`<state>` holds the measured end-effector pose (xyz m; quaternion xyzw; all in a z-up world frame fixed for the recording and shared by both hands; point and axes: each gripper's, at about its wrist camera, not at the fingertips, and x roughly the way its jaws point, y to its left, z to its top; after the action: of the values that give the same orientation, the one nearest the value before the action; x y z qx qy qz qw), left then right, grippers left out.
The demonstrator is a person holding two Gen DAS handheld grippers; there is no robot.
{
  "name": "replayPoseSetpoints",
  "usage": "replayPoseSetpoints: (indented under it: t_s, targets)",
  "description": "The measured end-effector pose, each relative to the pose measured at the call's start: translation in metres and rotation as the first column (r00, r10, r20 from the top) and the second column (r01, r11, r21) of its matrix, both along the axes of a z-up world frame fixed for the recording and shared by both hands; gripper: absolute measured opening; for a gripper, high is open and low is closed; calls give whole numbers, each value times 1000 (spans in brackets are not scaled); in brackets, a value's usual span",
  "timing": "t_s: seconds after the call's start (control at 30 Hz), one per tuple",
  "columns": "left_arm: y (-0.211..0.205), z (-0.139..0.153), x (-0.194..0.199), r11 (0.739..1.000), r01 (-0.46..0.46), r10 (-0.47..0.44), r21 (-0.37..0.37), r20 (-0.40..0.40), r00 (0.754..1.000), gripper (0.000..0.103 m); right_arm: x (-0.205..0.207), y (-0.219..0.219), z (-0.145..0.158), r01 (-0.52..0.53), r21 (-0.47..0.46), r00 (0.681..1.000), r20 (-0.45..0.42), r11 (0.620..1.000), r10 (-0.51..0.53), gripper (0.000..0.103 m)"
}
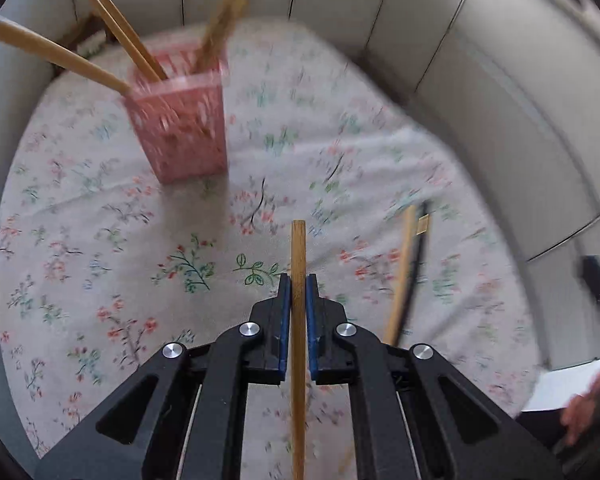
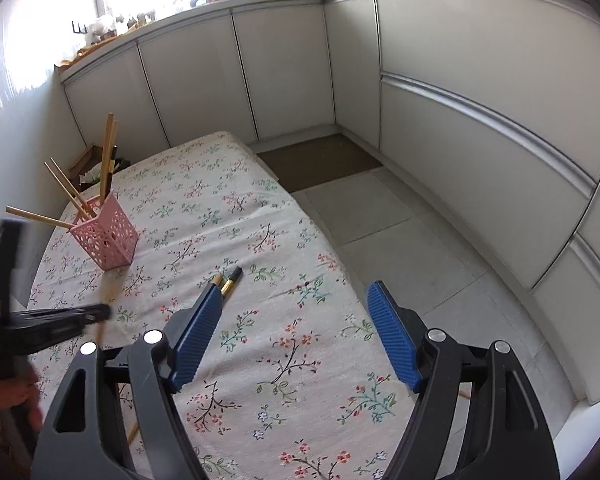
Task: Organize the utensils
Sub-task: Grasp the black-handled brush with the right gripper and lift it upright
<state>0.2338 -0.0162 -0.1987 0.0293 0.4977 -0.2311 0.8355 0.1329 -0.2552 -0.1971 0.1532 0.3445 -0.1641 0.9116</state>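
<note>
My left gripper (image 1: 298,280) is shut on a light wooden chopstick (image 1: 298,248) that stands up between its blue pads above the floral tablecloth (image 1: 139,260). Ahead to the left stands a pink perforated holder (image 1: 179,128) with several wooden chopsticks leaning out of it. A wooden chopstick (image 1: 402,276) and a black one (image 1: 420,264) lie on the cloth to the right. In the right wrist view my right gripper (image 2: 295,292) stands open and empty over the cloth. Black, gold-banded chopsticks (image 2: 231,279) lie just past its left finger. The holder (image 2: 105,236) is far left, the blurred left gripper (image 2: 95,314) below it.
White cabinet fronts (image 2: 460,120) wrap around the back and right. The table's right edge drops to a tiled floor (image 2: 400,240) with a brown mat (image 2: 320,160). A hand (image 1: 584,408) shows at the lower right of the left wrist view.
</note>
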Motion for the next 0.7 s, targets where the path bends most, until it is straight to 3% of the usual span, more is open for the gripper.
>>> replayPoseSetpoints:
  t_s: [0.17,0.33,0.43,0.5,0.6,0.7]
  targets:
    - [15,44,-36,990,-23,41,-141,128,991,6,0,12,0,-26,4,1000,16,1000,26,74]
    - [19,86,-67,968,-14,82,-249,263,961,7,3,24,-3,-59,-1,998,3,998,59,74]
    - [28,116,-73,950,-14,126,-312,341,932,7,4,30,-4,-72,-6,997,1,997,72,74]
    - [31,141,-67,941,-16,162,-337,410,897,7,4,31,-4,-74,-9,997,5,997,74,74]
    - [35,171,-56,919,-26,218,-394,450,866,7,3,29,-2,-77,12,997,25,997,76,74]
    - [39,196,-58,900,-19,255,-436,491,833,7,19,16,-13,-71,135,996,-40,988,77,74]
